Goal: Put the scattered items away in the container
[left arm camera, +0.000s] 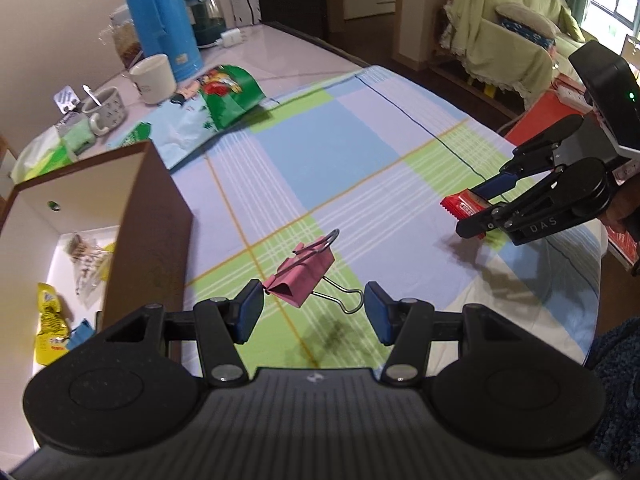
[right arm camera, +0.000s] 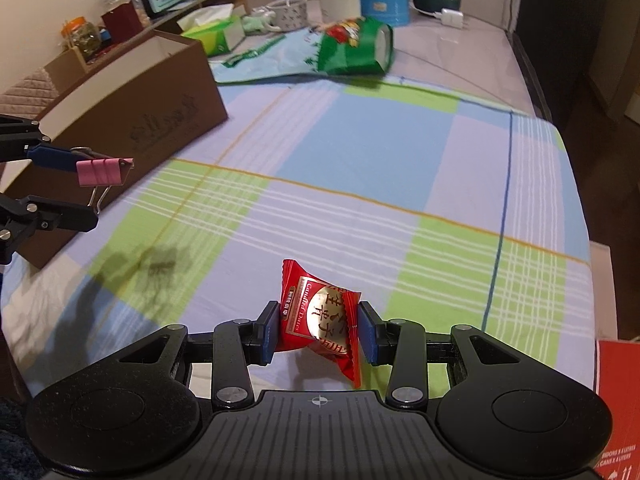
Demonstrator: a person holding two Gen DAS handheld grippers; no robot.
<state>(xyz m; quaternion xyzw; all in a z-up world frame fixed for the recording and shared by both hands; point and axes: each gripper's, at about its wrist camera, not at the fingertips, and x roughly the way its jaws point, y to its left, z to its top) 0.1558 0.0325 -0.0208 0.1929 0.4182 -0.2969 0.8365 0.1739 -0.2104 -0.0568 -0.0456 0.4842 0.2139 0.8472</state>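
**A:** What were the two tongs doing just then?

**B:** The left gripper [left arm camera: 314,312] had a pink binder clip [left arm camera: 303,277] between its blue pads. One pad touched the clip body and the other met the wire handle, so it was clamped across the clip's length. In the right wrist view the clip hung above the cloth with its shadow below it, which suggests it was lifted for carrying. The right gripper [right arm camera: 318,334] was closed on a red candy packet [right arm camera: 320,320], pinched at both sides of the wrapper.

**A:** Why hold the candy that way?

**B:** My guess is that a soft, crinkly wrapper gives most purchase across its puffed middle. Whether it was lifted clear of the checked tablecloth [right arm camera: 360,152], I couldn't tell.

**A:** And the container?

**B:** The brown box [left arm camera: 148,216] stood just to the left of the left gripper, open at the top, with a yellow packet [left arm camera: 50,320] and a clear wrapped item already inside. Being so near, the clip looked like the next thing to go in.

**A:** Anything beyond that?

**B:** A green snack bag [right arm camera: 354,46] lay at the cloth's far edge, with mugs and a blue thermos [left arm camera: 160,12] behind, well apart from both grippers.
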